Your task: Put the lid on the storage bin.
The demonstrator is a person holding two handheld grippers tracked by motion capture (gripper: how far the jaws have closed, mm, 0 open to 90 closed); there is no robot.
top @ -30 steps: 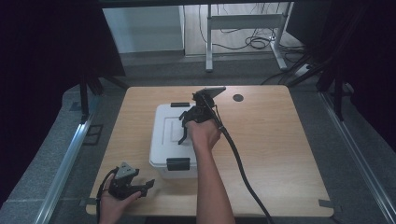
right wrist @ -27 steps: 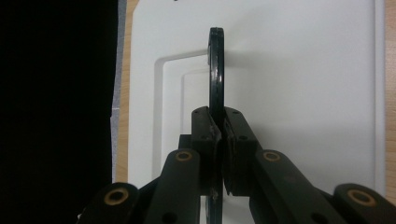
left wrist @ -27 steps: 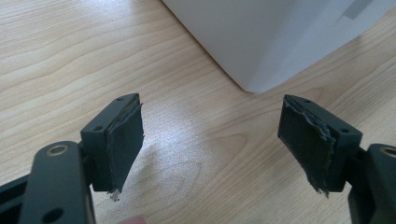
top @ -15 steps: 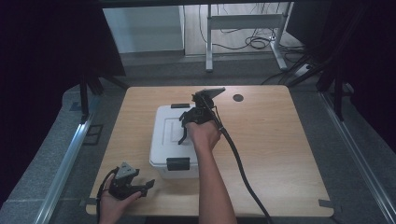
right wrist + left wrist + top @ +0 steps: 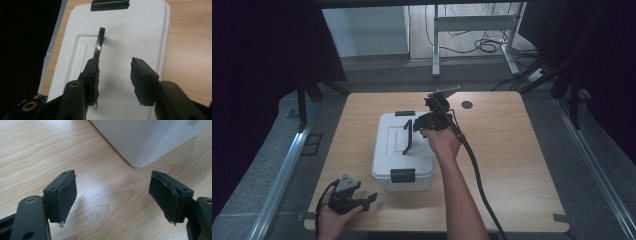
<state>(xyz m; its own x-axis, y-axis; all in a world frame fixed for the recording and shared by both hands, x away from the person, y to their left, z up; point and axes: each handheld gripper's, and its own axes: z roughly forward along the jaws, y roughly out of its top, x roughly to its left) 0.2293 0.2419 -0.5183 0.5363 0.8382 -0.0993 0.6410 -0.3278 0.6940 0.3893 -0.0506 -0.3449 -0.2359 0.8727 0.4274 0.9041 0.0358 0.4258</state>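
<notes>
Wooden table (image 5: pixel 512 165) from above carries my white box (image 5: pixel 404 150), its black handle (image 5: pixel 407 136) raised beside my right gripper (image 5: pixel 424 125). My left gripper (image 5: pixel 112 195) gapes empty near the box's corner (image 5: pixel 140 142). My right gripper's (image 5: pixel 113 80) jaws, just opening, stand apart above the lid (image 5: pixel 130 32), handle (image 5: pixel 99 43) outside them.

In the left gripper view the white box (image 5: pixel 147 140) is cut off by the top and right edges, so only one lower corner and part of its wall can be seen. In the right gripper view the box lid (image 5: pixel 135 32) runs out past the bottom edge, and the near end of the black handle (image 5: pixel 99 43) is hidden behind one jaw. In the high view the person's forearms are cut by the bottom edge, and the small dark round thing (image 5: pixel 467 105) on the desk (image 5: pixel 522 165) is too small to tell
</notes>
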